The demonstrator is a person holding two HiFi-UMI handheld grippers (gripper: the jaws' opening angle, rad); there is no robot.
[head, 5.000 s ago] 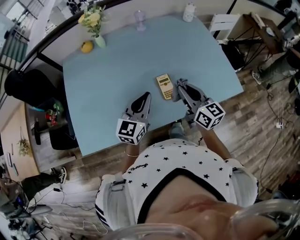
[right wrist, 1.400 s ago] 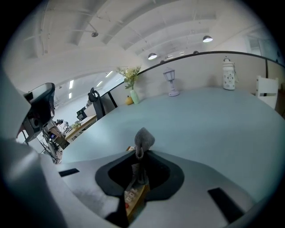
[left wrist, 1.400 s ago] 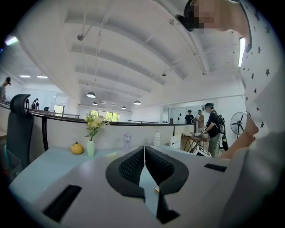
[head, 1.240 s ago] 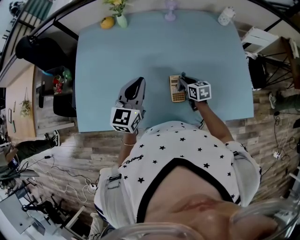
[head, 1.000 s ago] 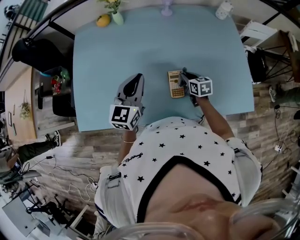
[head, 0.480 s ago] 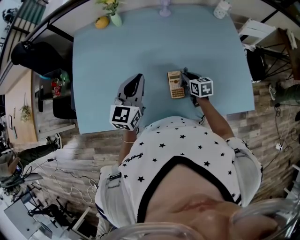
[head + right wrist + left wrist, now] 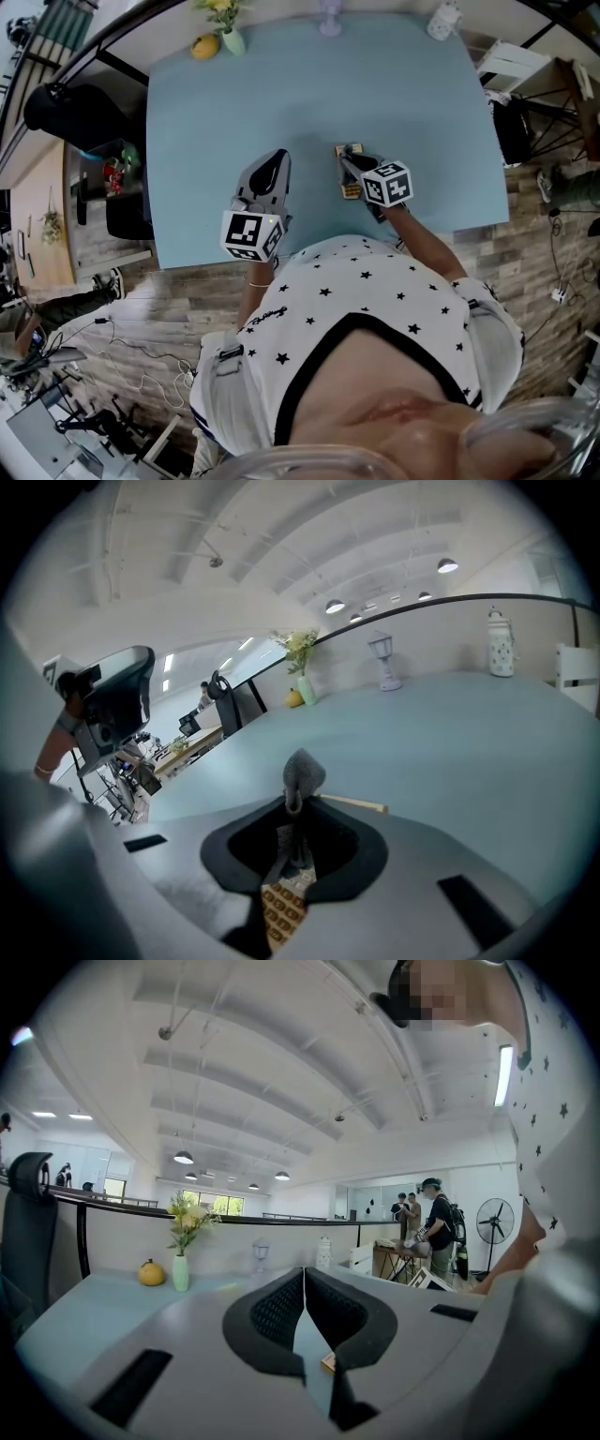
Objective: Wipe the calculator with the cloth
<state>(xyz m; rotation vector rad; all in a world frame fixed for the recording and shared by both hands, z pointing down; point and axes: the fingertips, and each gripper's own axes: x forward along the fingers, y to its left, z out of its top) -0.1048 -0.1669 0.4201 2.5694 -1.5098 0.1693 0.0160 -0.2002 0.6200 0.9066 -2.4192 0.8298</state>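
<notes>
Left gripper (image 7: 277, 156) hangs over the blue table (image 7: 206, 112), near edge, left of centre. Jaws pressed together, nothing between them. In the left gripper view a tan corner of the calculator (image 7: 280, 909) shows low and just right of the jaw line, so it lies ahead of and to the right of that gripper, apart from it.

Calculator lies flat on the table, directly under the right gripper (image 7: 293, 803); its keys show through the gap behind the jaws and its far edge pokes out to the right of the tips.

Right gripper's jaws are clamped on a grey cloth (image 7: 302, 772), bunched above the tips, with its tail hanging down toward the keys. Can't tell if cloth touches the calculator.

Far left corner: vase of flowers (image 7: 231, 39), yellow fruit (image 7: 204, 47) beside it.
</notes>
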